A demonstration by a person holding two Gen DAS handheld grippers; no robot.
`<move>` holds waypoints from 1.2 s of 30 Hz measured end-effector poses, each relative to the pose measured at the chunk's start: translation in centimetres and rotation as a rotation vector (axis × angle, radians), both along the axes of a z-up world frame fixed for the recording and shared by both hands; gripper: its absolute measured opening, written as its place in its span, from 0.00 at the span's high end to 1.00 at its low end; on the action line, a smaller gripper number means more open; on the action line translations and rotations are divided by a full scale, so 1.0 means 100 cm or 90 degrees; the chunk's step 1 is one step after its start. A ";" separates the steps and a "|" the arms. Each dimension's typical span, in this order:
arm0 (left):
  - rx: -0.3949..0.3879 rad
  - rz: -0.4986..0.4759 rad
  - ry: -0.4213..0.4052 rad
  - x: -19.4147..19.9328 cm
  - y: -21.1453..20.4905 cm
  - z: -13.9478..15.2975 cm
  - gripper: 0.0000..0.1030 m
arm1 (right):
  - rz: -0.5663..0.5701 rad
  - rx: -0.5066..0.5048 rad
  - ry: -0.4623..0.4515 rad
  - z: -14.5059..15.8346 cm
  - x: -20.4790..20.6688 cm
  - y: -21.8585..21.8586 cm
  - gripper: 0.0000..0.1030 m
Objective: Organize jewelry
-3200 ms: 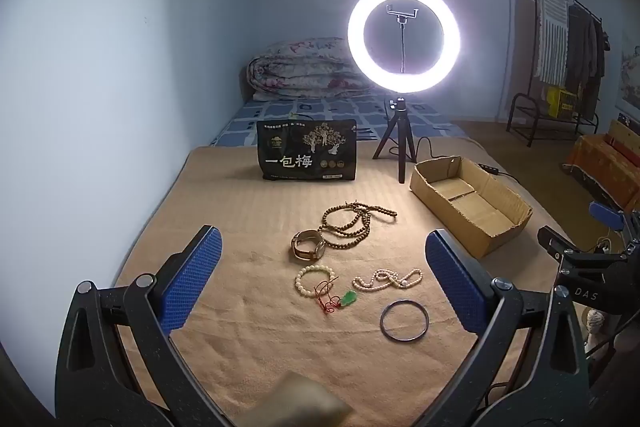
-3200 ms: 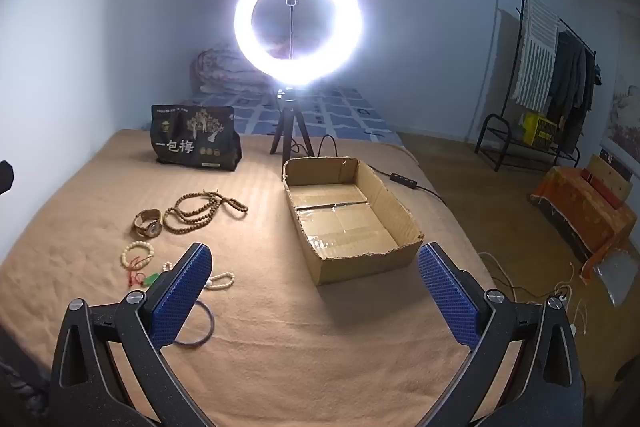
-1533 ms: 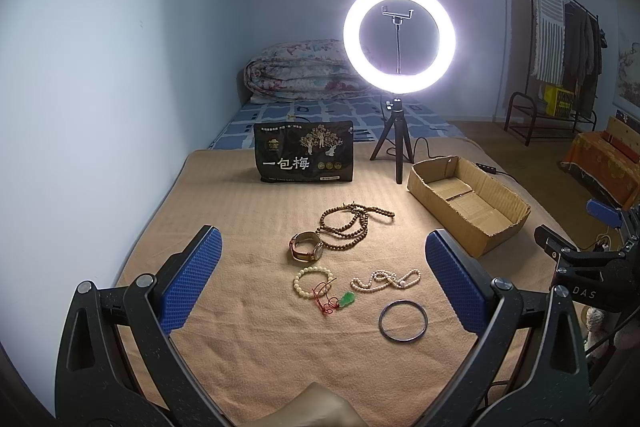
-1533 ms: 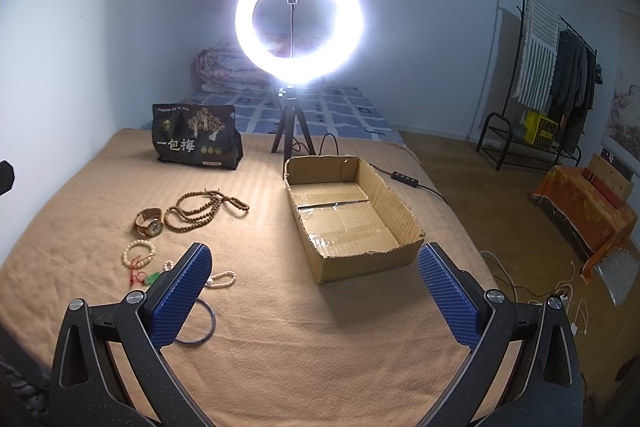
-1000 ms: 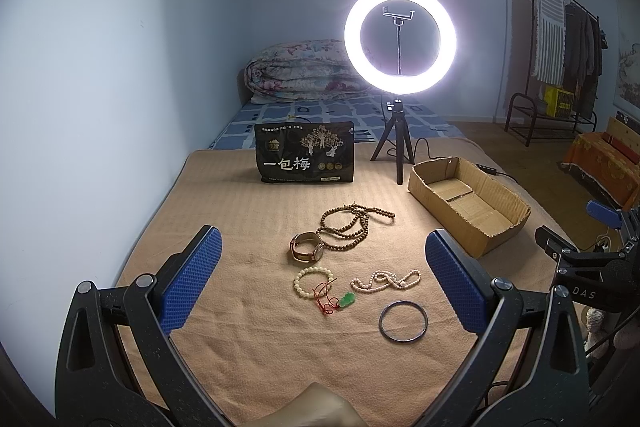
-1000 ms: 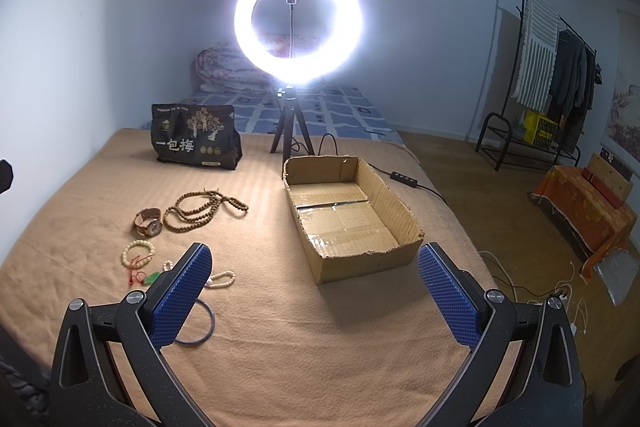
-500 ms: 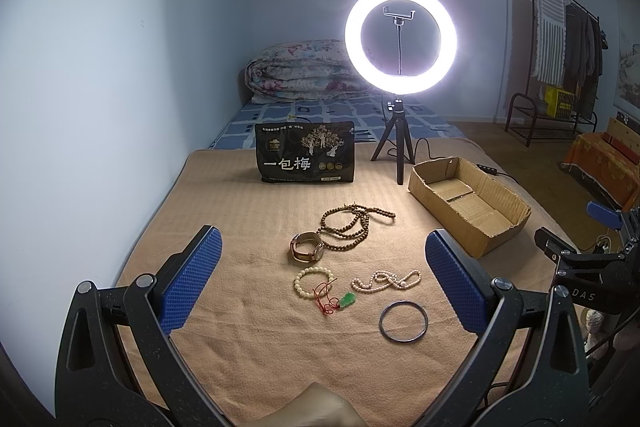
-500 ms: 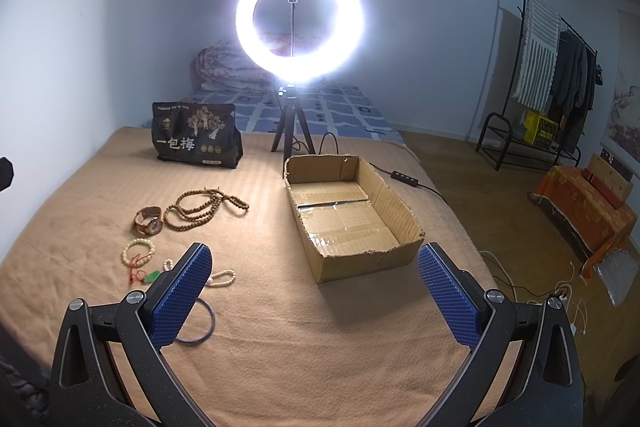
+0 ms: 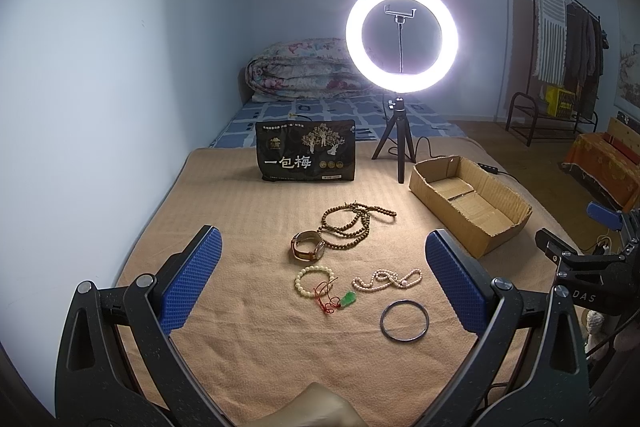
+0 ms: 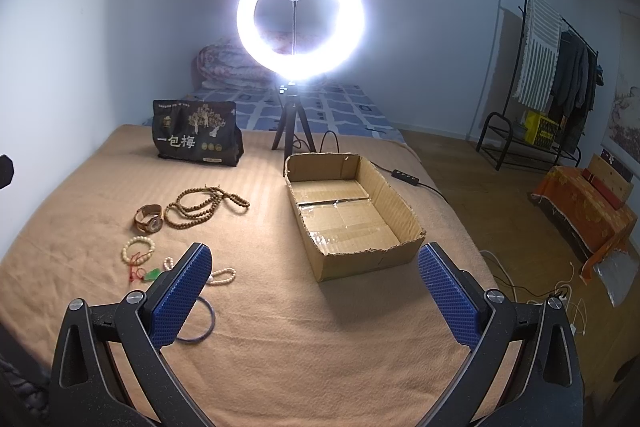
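My left tongs point(image 9: 320, 279) gape wide and empty above the jewelry: the dark bangle point(image 9: 404, 319) lies nearest, just ahead and right of centre. My right tongs point(image 10: 314, 287), equally wide, face the empty cardboard box point(image 10: 404, 205), with the bangle behind their left pad.

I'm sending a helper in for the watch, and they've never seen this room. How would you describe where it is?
Find the black snack bag standing on the tan blanket; in front of it lies a looped string of brown wooden beads. The watch sits at that string's near-left end, the only piece with a leather strap and round dial.
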State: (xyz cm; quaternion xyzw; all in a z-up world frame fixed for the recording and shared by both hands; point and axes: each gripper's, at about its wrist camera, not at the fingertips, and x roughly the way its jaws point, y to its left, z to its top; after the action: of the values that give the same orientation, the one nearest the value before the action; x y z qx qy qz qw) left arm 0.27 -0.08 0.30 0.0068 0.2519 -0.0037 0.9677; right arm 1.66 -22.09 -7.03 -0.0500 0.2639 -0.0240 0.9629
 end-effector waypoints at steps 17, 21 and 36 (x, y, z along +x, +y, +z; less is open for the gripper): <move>-0.011 0.045 0.104 0.040 0.043 -0.033 0.00 | 0.012 -0.002 0.029 -0.013 0.008 -0.001 0.01; -0.029 0.062 0.147 0.061 0.058 -0.041 0.00 | 0.029 -0.008 0.051 -0.022 0.014 0.002 0.01; 0.020 0.038 0.267 0.141 0.063 -0.087 0.00 | 0.109 -0.023 0.166 -0.066 0.042 0.030 0.01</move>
State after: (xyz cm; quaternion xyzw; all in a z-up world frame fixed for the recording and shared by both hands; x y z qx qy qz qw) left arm 14.38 6.25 -8.38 0.0135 0.4481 0.0280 0.8935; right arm 5.87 -19.10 -13.67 -0.0921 0.3808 0.0602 0.9181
